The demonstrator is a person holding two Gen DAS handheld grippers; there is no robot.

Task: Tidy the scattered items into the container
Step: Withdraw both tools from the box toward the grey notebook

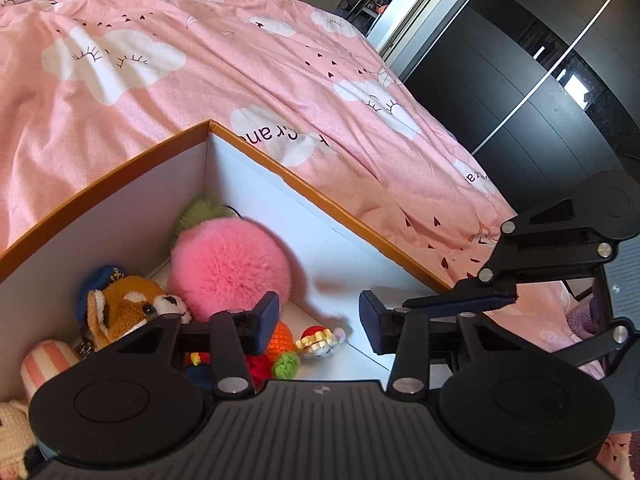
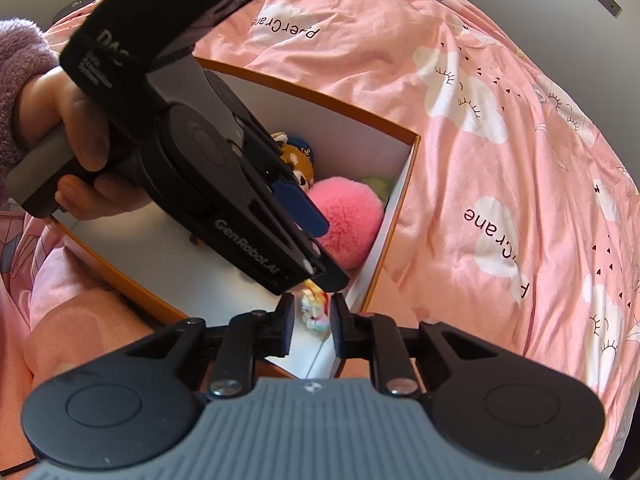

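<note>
In the lower left of the left view, plush toys (image 1: 132,308) are already lying in the box (image 1: 120,168), the left gripper (image 1: 319,314) is hovering with fingers spread and empty, and the right gripper (image 2: 311,320) is pinching a small figurine (image 2: 314,312) over it, so little seems left.

- The box (image 1: 120,184) sits on the bedspread (image 1: 200,60), which stretches away behind it and off to its right in my left wrist view.
- Inside, the pompom (image 1: 230,266) lies toward the far corner, with the plush animal (image 1: 128,308) just to its left, touching it.
- In front of the pompom, on the box floor, the knitted toy (image 1: 282,338) and the small figurine (image 1: 320,342) lie side by side.
- My left gripper (image 1: 320,316) hangs over the box interior, above those small pieces.
- My right gripper (image 2: 311,320) is at the box's near edge, below my left one in the right wrist view, the figurine (image 2: 314,312) between its jaws.
</note>
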